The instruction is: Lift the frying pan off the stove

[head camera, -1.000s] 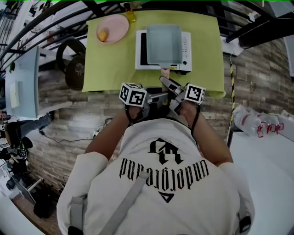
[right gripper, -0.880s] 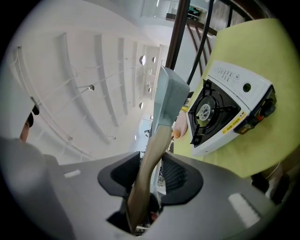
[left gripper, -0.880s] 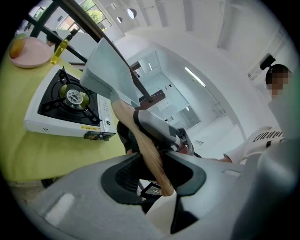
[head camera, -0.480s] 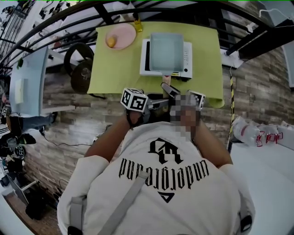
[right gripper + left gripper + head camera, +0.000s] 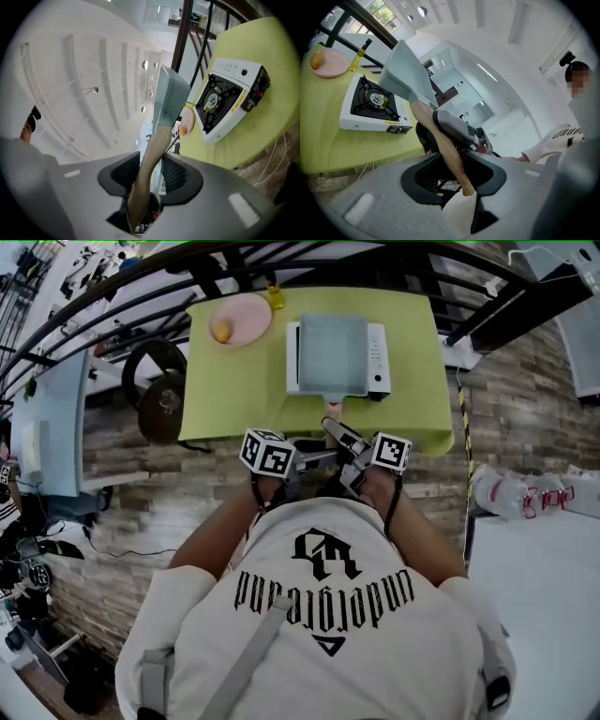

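A pale blue-grey rectangular frying pan (image 5: pixel 333 354) with a wooden handle (image 5: pixel 334 412) hangs over the white single-burner stove (image 5: pixel 379 358) on the yellow-green table (image 5: pixel 234 390). In both gripper views the pan (image 5: pixel 405 70) (image 5: pixel 169 96) is tilted up, clear of the bare burner (image 5: pixel 376 98) (image 5: pixel 213 101). My left gripper (image 5: pixel 323 456) is shut on the handle's end (image 5: pixel 454 159). My right gripper (image 5: pixel 339 434) is shut on the handle (image 5: pixel 150 154) a little further up, and its grey fingers (image 5: pixel 457 129) show in the left gripper view.
A pink plate (image 5: pixel 239 319) with an orange fruit and an oil bottle (image 5: pixel 275 296) stand at the table's far left. Black weight plates (image 5: pixel 157 395) lie on the floor to the left. A black railing (image 5: pixel 112 296) runs behind; a white table (image 5: pixel 534 596) is at right.
Both grippers have risen with the handle, and the pan now looks larger against the stove. The head view has shifted a little.
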The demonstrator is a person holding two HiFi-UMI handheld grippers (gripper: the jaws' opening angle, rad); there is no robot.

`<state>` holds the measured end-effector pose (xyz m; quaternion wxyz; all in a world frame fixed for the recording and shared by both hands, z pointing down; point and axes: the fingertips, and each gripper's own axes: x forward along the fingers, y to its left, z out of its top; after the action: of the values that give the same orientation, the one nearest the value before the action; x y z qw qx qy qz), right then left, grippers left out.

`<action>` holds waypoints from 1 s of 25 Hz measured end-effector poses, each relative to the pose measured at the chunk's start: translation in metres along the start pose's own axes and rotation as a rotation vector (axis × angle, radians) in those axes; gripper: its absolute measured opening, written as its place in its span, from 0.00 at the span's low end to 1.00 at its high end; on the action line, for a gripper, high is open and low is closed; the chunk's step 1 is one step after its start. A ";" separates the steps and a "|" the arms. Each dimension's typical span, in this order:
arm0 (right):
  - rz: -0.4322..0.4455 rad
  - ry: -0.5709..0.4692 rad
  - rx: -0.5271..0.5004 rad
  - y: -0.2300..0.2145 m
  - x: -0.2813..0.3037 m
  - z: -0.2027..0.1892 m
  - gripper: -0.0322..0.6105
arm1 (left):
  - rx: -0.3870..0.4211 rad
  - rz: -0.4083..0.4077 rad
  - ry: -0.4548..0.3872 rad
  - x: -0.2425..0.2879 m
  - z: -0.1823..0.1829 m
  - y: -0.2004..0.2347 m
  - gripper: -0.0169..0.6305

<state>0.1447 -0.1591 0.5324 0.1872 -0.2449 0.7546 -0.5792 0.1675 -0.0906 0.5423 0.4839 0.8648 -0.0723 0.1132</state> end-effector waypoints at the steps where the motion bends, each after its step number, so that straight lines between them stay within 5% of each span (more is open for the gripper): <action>1: -0.008 -0.009 0.007 0.001 0.000 -0.007 0.27 | 0.003 -0.004 0.007 -0.005 -0.005 -0.002 0.27; 15: -0.021 -0.107 0.007 0.039 0.011 -0.113 0.27 | 0.038 -0.057 0.076 -0.087 -0.085 -0.034 0.28; 25: -0.008 -0.061 -0.005 0.055 -0.014 -0.140 0.27 | 0.040 -0.047 0.032 -0.084 -0.113 -0.064 0.28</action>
<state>0.0687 -0.0298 0.5155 0.2073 -0.2660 0.7489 -0.5704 0.0870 0.0400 0.5247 0.4700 0.8738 -0.0421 0.1172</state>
